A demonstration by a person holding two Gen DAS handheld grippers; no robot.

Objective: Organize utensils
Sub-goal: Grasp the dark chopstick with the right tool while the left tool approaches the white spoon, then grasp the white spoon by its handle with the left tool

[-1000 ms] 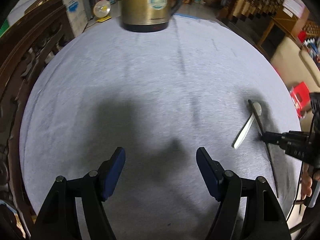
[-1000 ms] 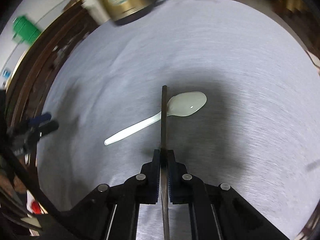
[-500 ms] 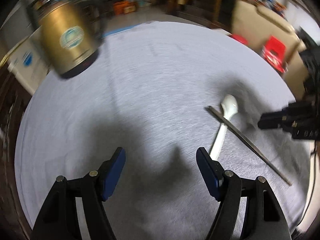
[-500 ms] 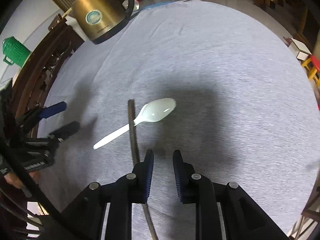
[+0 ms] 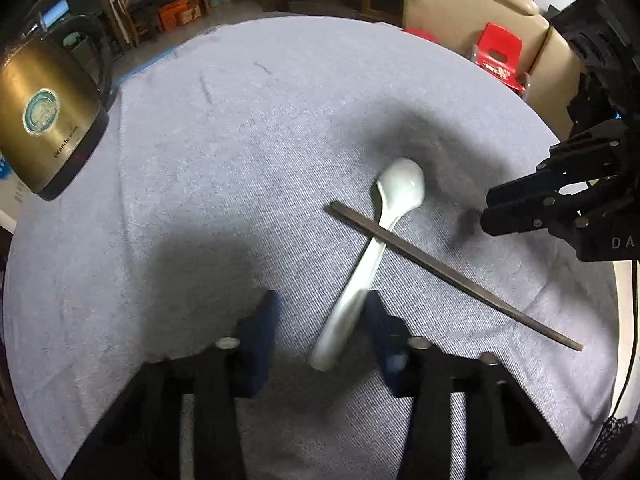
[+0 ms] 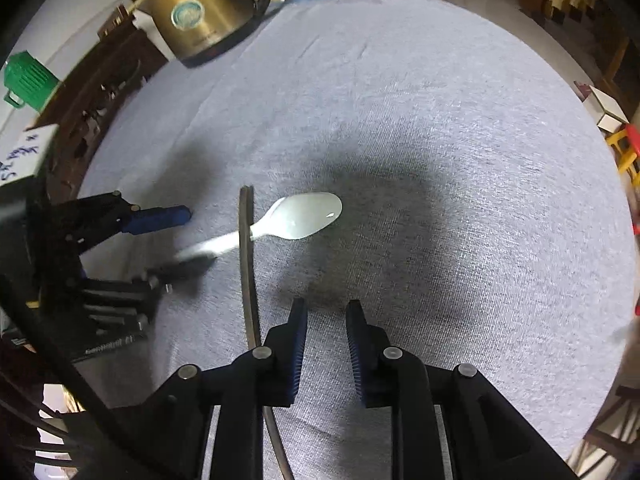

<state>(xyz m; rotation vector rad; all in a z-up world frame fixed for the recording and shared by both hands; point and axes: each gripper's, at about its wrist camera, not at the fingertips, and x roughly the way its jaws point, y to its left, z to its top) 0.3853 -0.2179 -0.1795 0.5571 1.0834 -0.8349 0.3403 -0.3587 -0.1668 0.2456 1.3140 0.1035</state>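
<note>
Left wrist view: the left tool [image 5: 318, 322] is low over the grey-clothed surface [image 5: 240, 152], its blue-padded jaws apart on either side of the white spoon's [image 5: 376, 236] handle end, not yet closed on it. The spoon's bowl points away from the camera. A dark chopstick [image 5: 452, 272] lies across the spoon's handle, slanting toward the right edge. The right tool [image 5: 486, 212] hangs just off the surface at the right, holding nothing. A brass-coloured kettle [image 5: 44, 120] stands at the far left.

Right wrist view: the right tool [image 6: 326, 324] has its jaws a narrow gap apart and empty, the chopstick [image 6: 248, 272] lying just to their left. The spoon [image 6: 296, 220] lies ahead, its handle reaching between the left tool's [image 6: 188, 236] fingers. The kettle [image 6: 204, 8] stands at the far rim.
</note>
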